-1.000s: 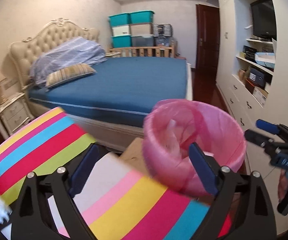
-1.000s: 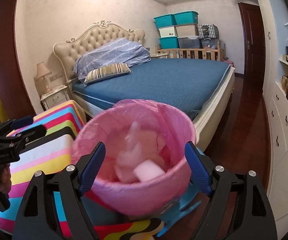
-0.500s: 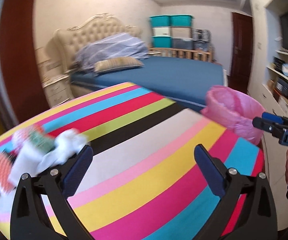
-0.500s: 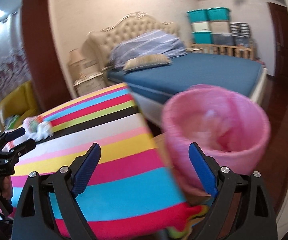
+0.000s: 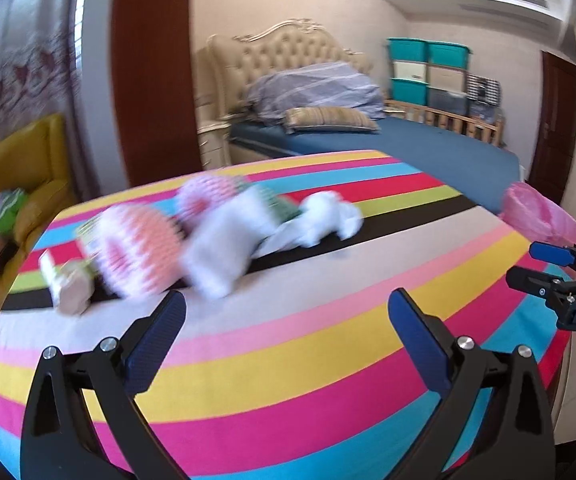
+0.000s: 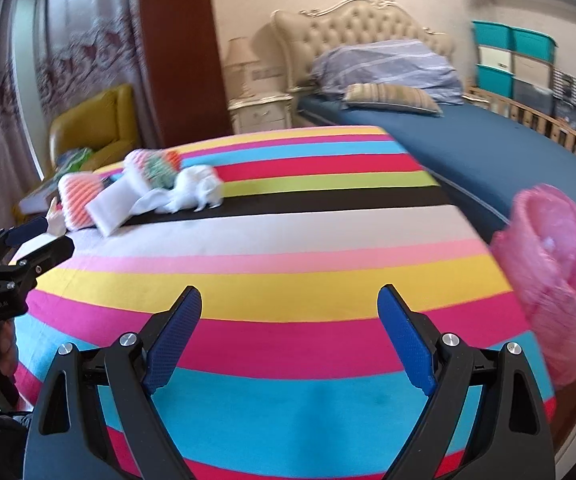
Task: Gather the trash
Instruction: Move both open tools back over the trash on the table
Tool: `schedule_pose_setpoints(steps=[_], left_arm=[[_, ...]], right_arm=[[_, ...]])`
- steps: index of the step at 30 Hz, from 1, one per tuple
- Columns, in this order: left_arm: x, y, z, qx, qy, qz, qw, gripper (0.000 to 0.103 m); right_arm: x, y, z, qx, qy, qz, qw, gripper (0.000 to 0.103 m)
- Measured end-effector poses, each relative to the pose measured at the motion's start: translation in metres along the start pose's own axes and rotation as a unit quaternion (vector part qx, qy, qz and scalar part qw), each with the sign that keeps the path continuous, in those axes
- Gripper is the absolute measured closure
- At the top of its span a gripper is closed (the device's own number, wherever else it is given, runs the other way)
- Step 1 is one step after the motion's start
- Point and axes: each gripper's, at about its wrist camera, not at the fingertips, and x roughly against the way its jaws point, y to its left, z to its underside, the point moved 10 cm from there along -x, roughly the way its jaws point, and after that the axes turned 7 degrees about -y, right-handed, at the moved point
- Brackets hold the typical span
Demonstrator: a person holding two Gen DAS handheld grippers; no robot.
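Observation:
A pile of trash lies on the striped tablecloth (image 5: 308, 360): crumpled white tissue (image 5: 328, 220), a white paper piece (image 5: 224, 248), pink-patterned wrappers (image 5: 140, 248) and a small carton (image 5: 68, 284). The pile also shows in the right wrist view, with the tissue (image 6: 198, 190) and wrappers (image 6: 78, 196). A pink-lined trash bin (image 6: 556, 280) stands off the table's right edge, also in the left wrist view (image 5: 540, 212). My left gripper (image 5: 286, 328) is open and empty, just short of the pile. My right gripper (image 6: 290, 328) is open and empty over the table's near side.
A blue bed (image 6: 488, 148) with pillows stands behind the table. A yellow armchair (image 5: 24, 168) is at the left, a nightstand (image 6: 262, 110) beside the bed. Stacked storage boxes (image 5: 428, 68) sit at the back wall. A dark door (image 5: 556, 120) is at the right.
Both views have swung left from the pink bin toward the trash pile. The pile now sits larger and nearer in front of the left gripper. Both grippers stayed open.

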Motion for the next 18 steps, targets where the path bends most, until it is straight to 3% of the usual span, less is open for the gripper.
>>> schedule_pose_setpoints(steps=[5,13,18], left_arm=[[0.018,0.063,0.008,0.032,0.004,-0.060,0.9977,0.005],[0.050,0.164,0.011,0.071,-0.006,-0.171,0.9827,0.005],[0.060,0.200,0.019,0.098,0.002,-0.193,0.9764,0.005]], right_arm=[[-0.020,0.037,-0.005,0.020,0.015,-0.015,1.000,0.018],[-0.071,0.079,-0.033,0.036,0.034,-0.030,0.998,0.018],[-0.102,0.086,-0.052,0.028,0.042,-0.025,0.998,0.018]])
